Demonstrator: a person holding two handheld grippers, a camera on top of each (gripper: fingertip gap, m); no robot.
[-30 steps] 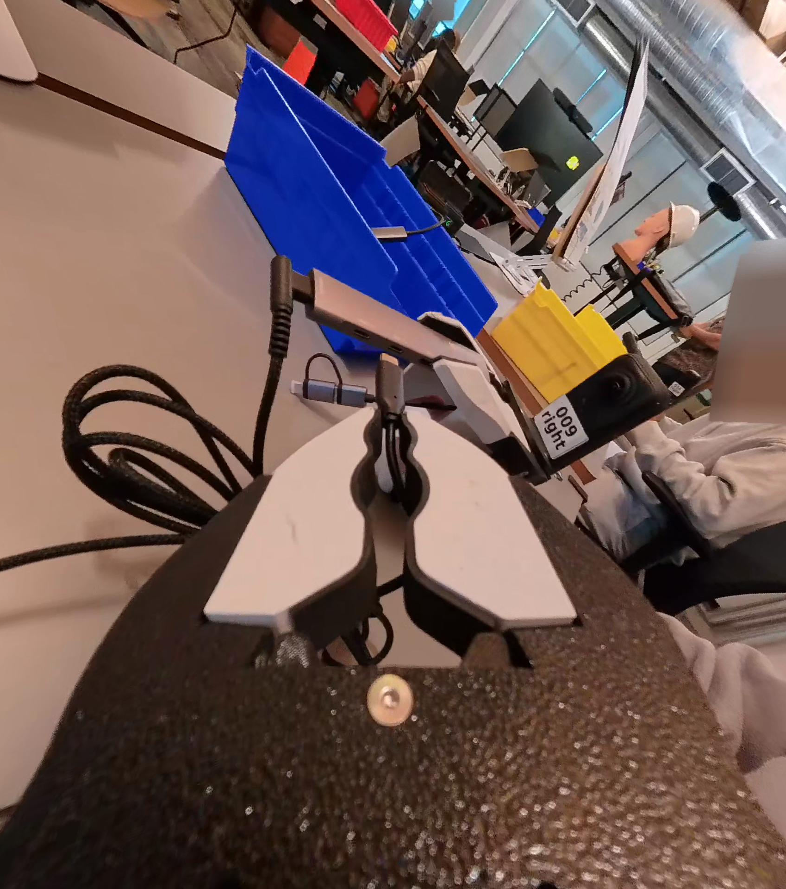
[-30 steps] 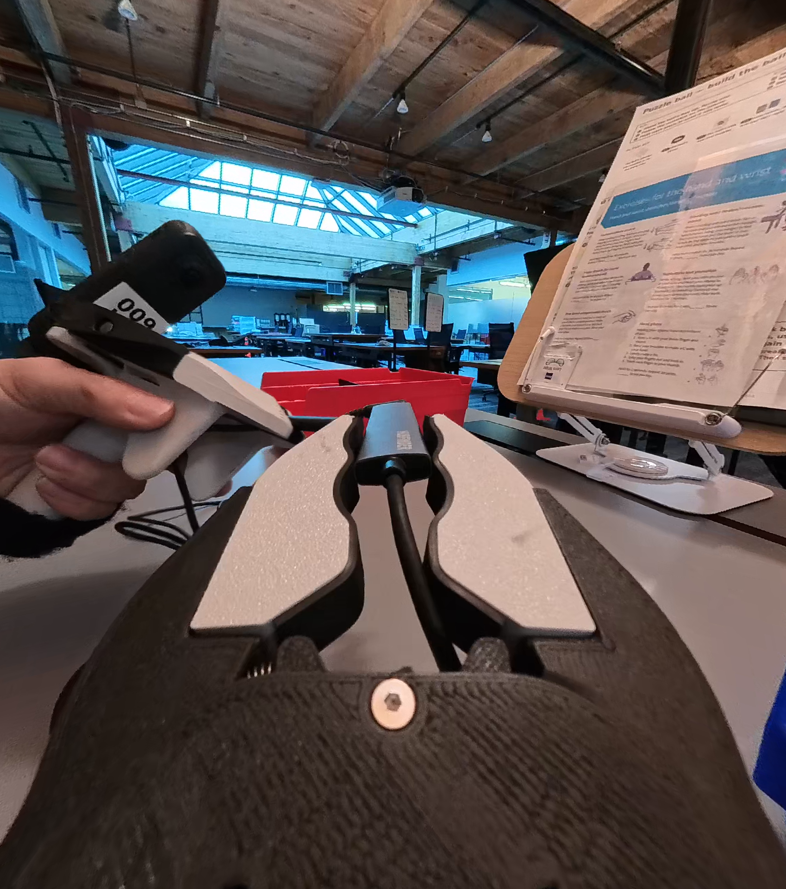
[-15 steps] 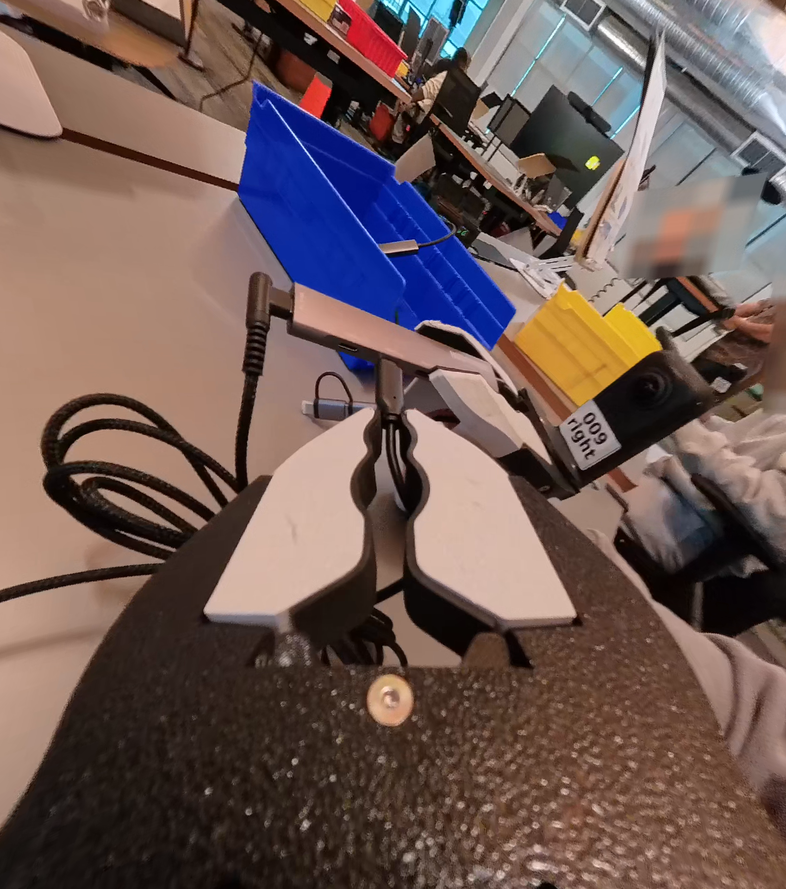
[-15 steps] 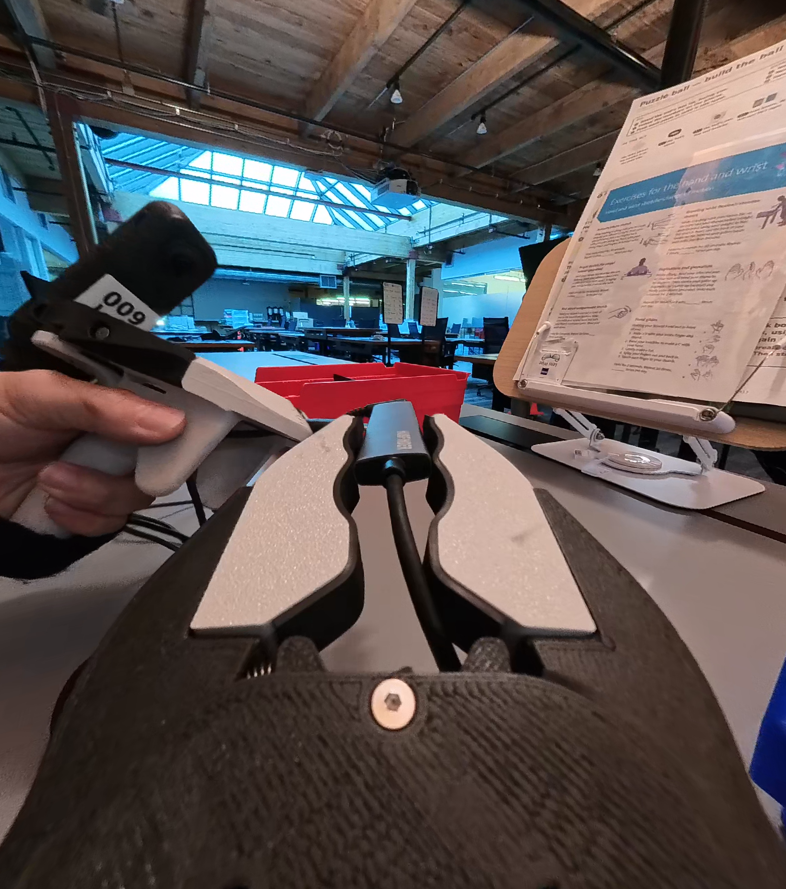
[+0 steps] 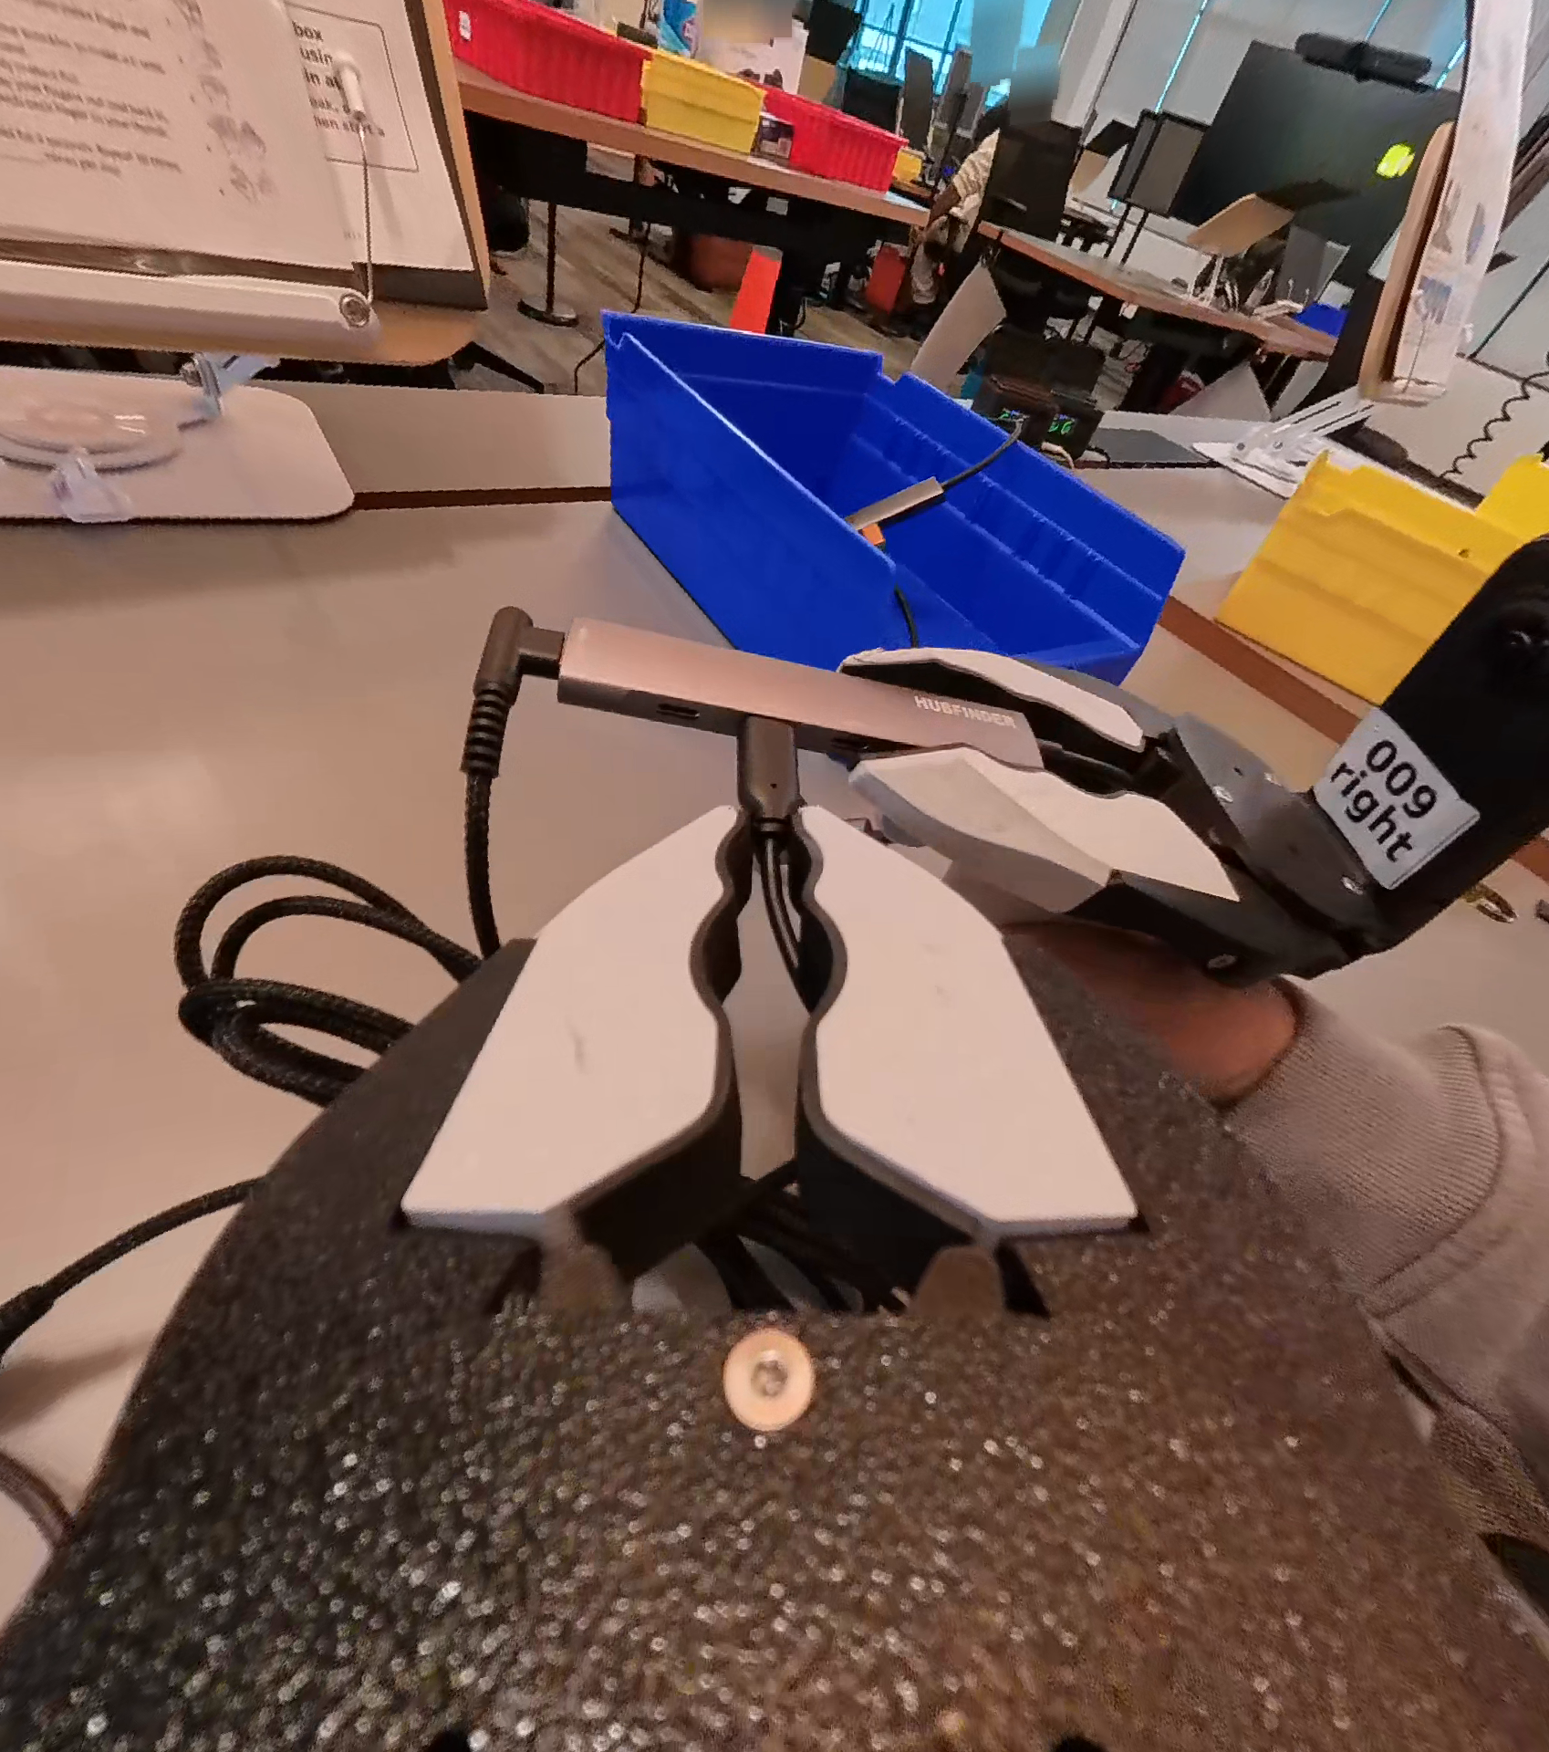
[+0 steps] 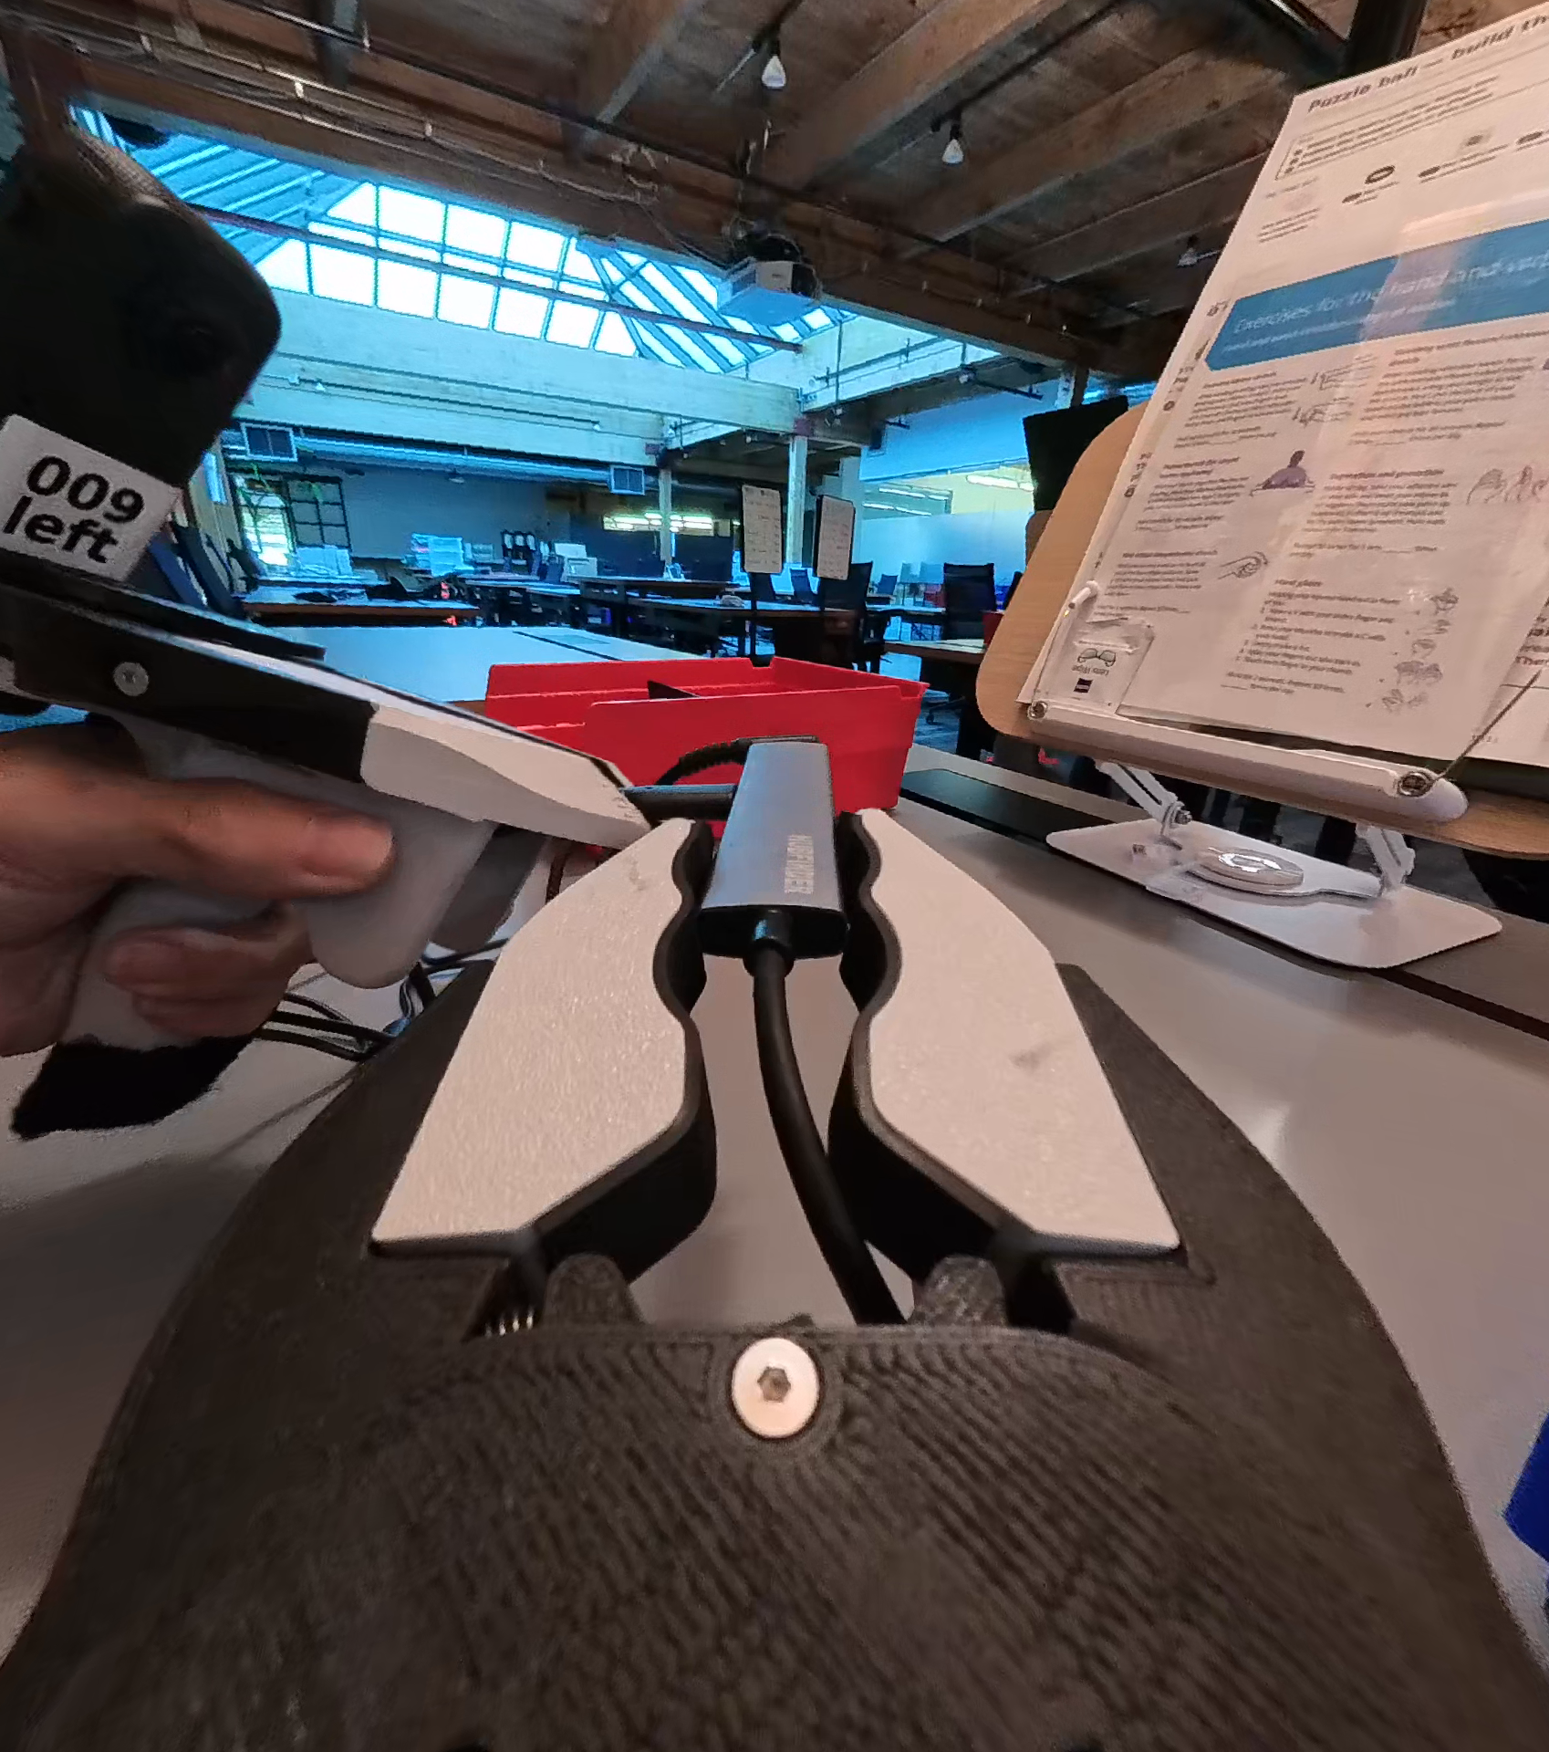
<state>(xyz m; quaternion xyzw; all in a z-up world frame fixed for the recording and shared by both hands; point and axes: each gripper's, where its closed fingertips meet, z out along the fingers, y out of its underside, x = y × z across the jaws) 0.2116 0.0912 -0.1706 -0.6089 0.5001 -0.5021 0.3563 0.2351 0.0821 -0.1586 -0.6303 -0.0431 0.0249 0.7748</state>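
Blue bin (image 5: 752,483) sits on the table beyond both tools. Right gripper (image 6: 775,844) is clamped on the grey hub (image 6: 780,844). Left gripper (image 5: 766,820) is clamped on a dark plug (image 5: 769,763) meeting the hub's side port.

Tongs (image 5: 769,834) are pale grey on a speckled black body. Hub (image 5: 752,687) is dark metallic grey, its braided cable (image 5: 278,958) black. Bin (image 5: 752,474) bright blue, another bin (image 5: 1358,578) yellow, tray (image 6: 704,706) red, tabletop (image 5: 136,739) plain beige-grey.

Skylights (image 6: 505,275) above long desks (image 6: 657,593)
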